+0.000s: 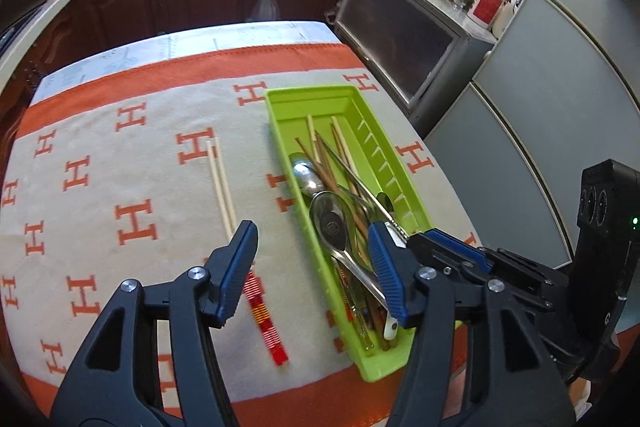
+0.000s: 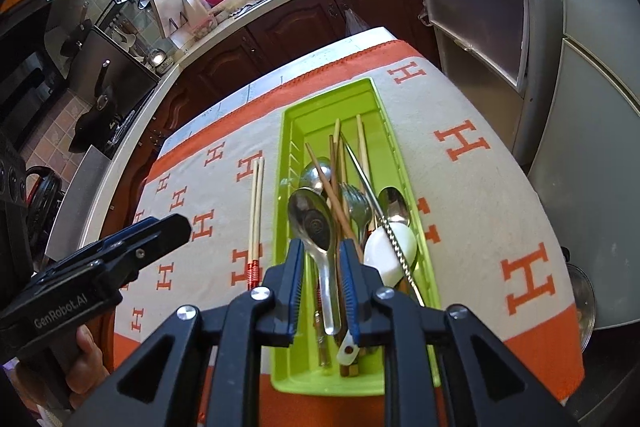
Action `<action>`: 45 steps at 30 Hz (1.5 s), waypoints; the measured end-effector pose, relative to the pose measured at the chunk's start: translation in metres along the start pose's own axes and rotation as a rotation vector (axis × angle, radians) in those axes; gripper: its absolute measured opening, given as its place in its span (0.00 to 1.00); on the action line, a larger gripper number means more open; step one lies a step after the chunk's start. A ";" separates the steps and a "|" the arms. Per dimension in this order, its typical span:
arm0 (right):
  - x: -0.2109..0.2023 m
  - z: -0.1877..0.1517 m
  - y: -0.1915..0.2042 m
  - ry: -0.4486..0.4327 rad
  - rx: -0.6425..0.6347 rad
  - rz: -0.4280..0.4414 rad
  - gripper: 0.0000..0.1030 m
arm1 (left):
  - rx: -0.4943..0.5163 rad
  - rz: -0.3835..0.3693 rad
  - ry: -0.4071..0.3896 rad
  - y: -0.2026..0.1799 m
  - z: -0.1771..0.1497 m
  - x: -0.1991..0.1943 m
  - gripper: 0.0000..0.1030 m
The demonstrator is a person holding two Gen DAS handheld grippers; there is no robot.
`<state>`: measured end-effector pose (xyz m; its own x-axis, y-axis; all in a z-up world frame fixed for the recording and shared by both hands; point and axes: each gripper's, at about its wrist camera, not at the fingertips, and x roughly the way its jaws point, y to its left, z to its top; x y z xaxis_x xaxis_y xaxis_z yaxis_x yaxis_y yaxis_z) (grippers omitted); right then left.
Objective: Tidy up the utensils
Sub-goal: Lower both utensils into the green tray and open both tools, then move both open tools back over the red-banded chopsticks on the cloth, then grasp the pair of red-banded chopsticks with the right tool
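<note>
Tray: the green tray (image 2: 328, 99) sits lengthwise toward the bench's right edge, already piled with spoons, a fork (image 2: 356, 207), brown chopsticks and a white ladle (image 2: 390, 251).
Stray pair: the pale chopsticks (image 1: 222, 187) with red-striped ends lie on the H-patterned cloth (image 1: 100, 187), just beside the tray's left wall, parallel to it.
Left claw: the left claw (image 1: 310, 239) is released, jaws wide, nothing between the pads; its left finger (image 1: 240, 255) hangs over the chopsticks' striped end, the right one over the tray rim.
Right claw: the right claw (image 2: 320, 267) stands slightly parted above the tray's near end, astride the big steel spoon (image 2: 316, 227) handle (the pads look clear of it, so I'd call it let go).
Step in hand: by my reading, fetching that last pair.
Doing it well: shift the left claw sideways until both sticks sit between the pads, pinch near the striped end so they stay together, lift level, then lay them along the tray, not across.
</note>
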<state>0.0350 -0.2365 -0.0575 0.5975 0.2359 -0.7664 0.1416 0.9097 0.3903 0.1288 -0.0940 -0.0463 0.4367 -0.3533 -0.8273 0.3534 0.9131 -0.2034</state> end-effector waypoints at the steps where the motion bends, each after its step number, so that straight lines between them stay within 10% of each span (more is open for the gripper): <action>1: -0.001 -0.002 0.002 0.000 -0.003 0.000 0.18 | -0.009 0.014 -0.013 0.004 -0.003 -0.007 0.53; 26: 0.029 -0.039 0.084 0.078 -0.118 0.009 0.21 | -0.136 0.245 -0.095 0.103 -0.088 -0.075 0.53; 45: 0.119 -0.026 0.115 0.167 -0.331 -0.251 0.16 | -0.208 0.207 -0.017 0.146 -0.092 -0.025 0.53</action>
<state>0.1018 -0.0946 -0.1168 0.4369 0.0208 -0.8993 -0.0102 0.9998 0.0182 0.0935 0.0671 -0.1029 0.4961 -0.1567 -0.8540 0.0788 0.9876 -0.1355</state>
